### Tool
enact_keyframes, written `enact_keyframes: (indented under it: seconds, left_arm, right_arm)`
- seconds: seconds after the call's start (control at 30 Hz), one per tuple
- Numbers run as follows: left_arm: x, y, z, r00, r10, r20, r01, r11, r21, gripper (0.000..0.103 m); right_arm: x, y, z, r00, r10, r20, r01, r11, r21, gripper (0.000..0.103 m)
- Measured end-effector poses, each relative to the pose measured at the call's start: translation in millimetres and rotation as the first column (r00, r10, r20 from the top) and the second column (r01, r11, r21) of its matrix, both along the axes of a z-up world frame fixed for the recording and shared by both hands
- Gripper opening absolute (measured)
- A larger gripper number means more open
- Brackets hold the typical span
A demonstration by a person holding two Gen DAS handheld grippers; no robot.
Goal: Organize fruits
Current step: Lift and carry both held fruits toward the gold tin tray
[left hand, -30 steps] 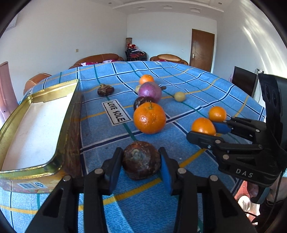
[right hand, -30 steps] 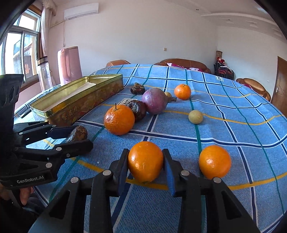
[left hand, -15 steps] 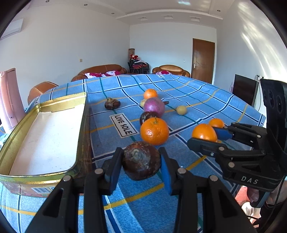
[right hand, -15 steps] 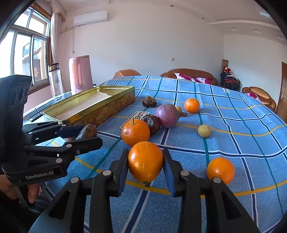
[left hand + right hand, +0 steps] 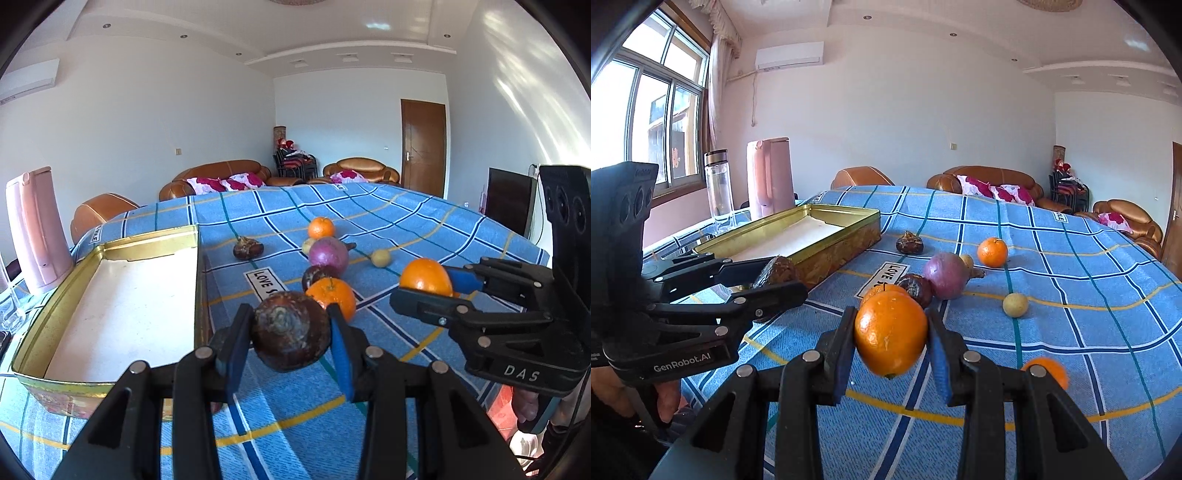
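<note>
The left gripper [image 5: 291, 332] is clamped on a dark brown fruit [image 5: 291, 335], held above the blue cloth [image 5: 280, 417] beside the gold tin [image 5: 51, 314]. The right gripper [image 5: 890, 338] is clamped on an orange [image 5: 890, 334], which partly hides another orange [image 5: 877, 290] on the cloth.

The gold tin [image 5: 110, 310] lies open-topped and unblocked from above; a fruit cluster [image 5: 325, 266] crowds the desk [image 5: 424, 221] beside it.
</note>
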State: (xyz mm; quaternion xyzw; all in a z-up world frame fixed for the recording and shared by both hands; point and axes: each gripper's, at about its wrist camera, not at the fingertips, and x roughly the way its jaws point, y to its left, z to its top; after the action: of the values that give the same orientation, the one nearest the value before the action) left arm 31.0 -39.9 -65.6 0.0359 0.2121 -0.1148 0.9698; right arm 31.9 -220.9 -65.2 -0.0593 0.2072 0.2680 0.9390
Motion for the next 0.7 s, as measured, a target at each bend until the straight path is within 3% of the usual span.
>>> enact_keyframes:
  seconds: [0.7]
  left_arm:
    - [-8,25,19,0.990,0.098,0.097,-0.098,0.995,0.000,0.042]
  right_arm:
    - [-6,19,16,0.997,0.046,0.066,-0.046,0.999,0.003,0.038]
